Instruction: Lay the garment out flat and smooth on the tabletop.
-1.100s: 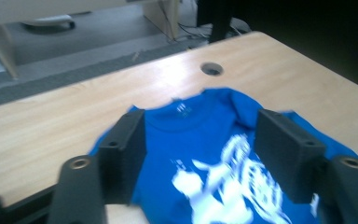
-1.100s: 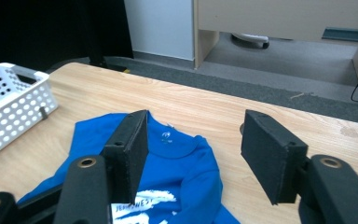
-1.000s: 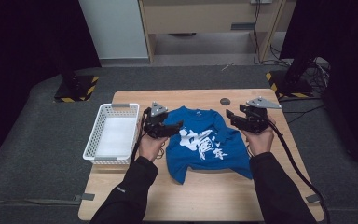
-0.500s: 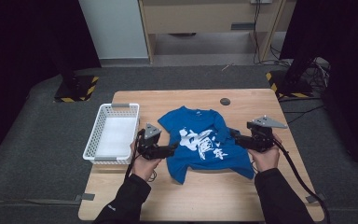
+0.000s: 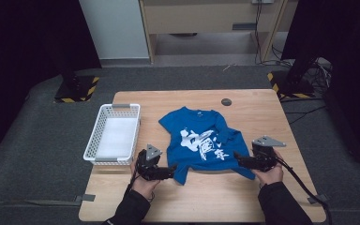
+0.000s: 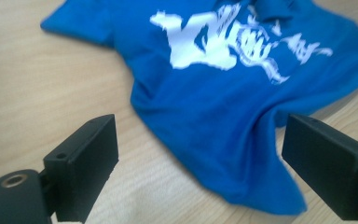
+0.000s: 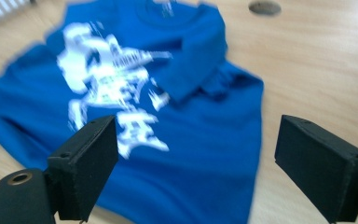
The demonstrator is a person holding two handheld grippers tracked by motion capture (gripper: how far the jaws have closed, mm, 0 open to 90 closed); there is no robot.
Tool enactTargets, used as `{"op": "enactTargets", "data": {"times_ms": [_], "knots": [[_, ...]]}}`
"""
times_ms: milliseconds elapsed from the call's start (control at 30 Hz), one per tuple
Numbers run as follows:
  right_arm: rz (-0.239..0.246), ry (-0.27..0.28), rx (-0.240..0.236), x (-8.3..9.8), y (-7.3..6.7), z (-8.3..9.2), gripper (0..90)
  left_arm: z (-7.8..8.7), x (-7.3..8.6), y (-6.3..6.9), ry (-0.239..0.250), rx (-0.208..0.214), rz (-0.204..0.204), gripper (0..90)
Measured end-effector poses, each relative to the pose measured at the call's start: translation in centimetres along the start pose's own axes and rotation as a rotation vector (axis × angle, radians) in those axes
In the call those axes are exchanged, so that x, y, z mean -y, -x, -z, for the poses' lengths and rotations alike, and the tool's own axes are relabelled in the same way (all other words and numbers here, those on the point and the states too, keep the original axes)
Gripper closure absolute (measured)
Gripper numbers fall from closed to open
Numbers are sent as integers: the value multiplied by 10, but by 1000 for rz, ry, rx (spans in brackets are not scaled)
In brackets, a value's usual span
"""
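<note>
With both grippers, left (image 5: 171, 169) and right (image 5: 238, 157), having just been opening, nothing between them, pinch the shirt's (image 5: 199, 140) hem corners at seven and five o'clock evenly.

1. The blue T-shirt (image 5: 201, 140) carries a white graphic print (image 5: 202, 145) on its chest, ahead of both grippers. The characters are not legible in the high view.
2. In both gripper views the print (image 6: 223, 39) (image 7: 112, 79) is blurred. No word, number or brand can be read.
</note>
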State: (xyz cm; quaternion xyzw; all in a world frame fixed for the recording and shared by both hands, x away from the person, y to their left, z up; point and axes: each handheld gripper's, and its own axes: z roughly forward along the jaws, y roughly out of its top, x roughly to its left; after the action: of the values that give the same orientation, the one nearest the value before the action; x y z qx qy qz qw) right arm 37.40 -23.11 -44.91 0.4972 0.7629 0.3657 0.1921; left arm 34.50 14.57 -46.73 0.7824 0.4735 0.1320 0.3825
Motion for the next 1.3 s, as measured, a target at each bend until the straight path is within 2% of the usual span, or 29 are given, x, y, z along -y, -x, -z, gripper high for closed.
{"op": "enactTargets", "data": {"times_ms": [200, 267, 367, 467, 633, 800, 1000, 1300], "knots": [[4, -35, -14, 16, 3, -6, 149, -13, 13, 1, -59, -37, -39, 92], [21, -57, -6, 19, 2, -10, 153, -17, 16, -1, -72, -53, -47, 91], [24, -79, 2, 22, 3, -16, 155, -23, 18, -3, -104, -102, -90, 84], [24, -99, -4, 25, 3, -21, 151, -27, 19, -4, -131, -98, -86, 78], [30, -130, -2, 27, 4, -31, 151, -33, 21, 0, -162, -108, -130, 76], [38, -159, 24, 28, 6, -39, 157, -35, 21, -2, -150, -115, -139, 66], [55, -192, 59, 30, 10, -48, 153, -38, 21, -8, -117, -155, -186, 59], [33, -178, 87, 27, 18, -53, 132, -43, 20, -22, -72, -168, -172, 57]]}}
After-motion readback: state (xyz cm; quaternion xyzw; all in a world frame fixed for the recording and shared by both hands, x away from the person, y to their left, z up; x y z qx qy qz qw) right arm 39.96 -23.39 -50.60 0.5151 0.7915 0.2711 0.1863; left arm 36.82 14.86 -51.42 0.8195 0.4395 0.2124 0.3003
